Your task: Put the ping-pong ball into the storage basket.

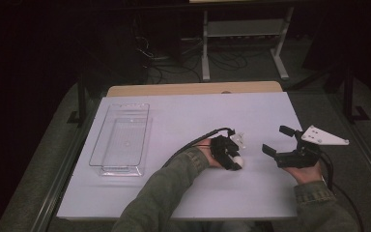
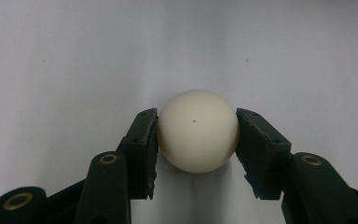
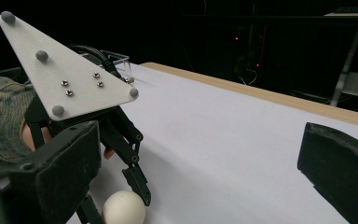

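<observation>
1. The left gripper (image 1: pixel 235 159) sits just right of centre in the high view, its jaws clamped on either side of a white ball (image 2: pixel 198 131) that rests on the table (image 1: pixel 183 116).
2. The right gripper (image 1: pixel 278 140), at centre right, has its jaws spread wide and holds nothing.
3. A clear plastic tray (image 1: pixel 121 137) lies at centre left, well apart from the ball.

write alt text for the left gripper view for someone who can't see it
A cream-white ball sits on a plain white table, with the left hand-held gripper closed on it. The gripper's two black jaws rise from the bottom of the view and press against the ball's left and right sides.
</observation>
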Demonstrator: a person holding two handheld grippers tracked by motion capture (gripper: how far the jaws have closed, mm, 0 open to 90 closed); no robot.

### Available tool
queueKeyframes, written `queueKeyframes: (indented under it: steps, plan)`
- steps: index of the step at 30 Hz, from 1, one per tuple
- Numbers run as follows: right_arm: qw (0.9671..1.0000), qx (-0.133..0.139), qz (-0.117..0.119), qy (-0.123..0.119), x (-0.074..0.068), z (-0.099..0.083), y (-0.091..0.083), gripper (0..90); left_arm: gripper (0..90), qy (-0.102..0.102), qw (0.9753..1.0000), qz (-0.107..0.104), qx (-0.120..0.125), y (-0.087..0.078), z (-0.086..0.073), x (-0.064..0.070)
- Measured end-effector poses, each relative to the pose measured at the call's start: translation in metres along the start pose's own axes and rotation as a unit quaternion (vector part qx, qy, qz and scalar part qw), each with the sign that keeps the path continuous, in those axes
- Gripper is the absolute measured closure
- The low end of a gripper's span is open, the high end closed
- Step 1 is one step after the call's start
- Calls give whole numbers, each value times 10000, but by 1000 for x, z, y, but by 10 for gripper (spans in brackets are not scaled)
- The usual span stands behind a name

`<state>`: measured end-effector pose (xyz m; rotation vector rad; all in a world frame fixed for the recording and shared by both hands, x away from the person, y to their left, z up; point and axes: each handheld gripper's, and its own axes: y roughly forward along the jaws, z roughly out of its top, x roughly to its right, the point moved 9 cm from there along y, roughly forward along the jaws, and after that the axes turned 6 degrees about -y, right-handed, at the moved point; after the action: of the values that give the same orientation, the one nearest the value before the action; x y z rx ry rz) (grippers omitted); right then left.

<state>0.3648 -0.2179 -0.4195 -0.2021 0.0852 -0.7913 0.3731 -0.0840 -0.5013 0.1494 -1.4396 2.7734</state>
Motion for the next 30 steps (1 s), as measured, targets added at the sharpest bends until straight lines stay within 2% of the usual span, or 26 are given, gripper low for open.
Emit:
queueKeyframes:
  steps: [11, 24, 30]
  plan:
    - [10000, 0, -4, -9, 0, 0, 0, 0, 506, 100, 9999, 70, 14, -10, 4, 3]
    - [10000, -13, 14, -32, -1, 0, 1, 0, 506, 3, 9999, 160, 41, -29, 2, 0]
    - [10000, -34, 19, -30, -2, 0, 1, 0, 506, -42, 9997, 185, 140, -36, 3, -1]
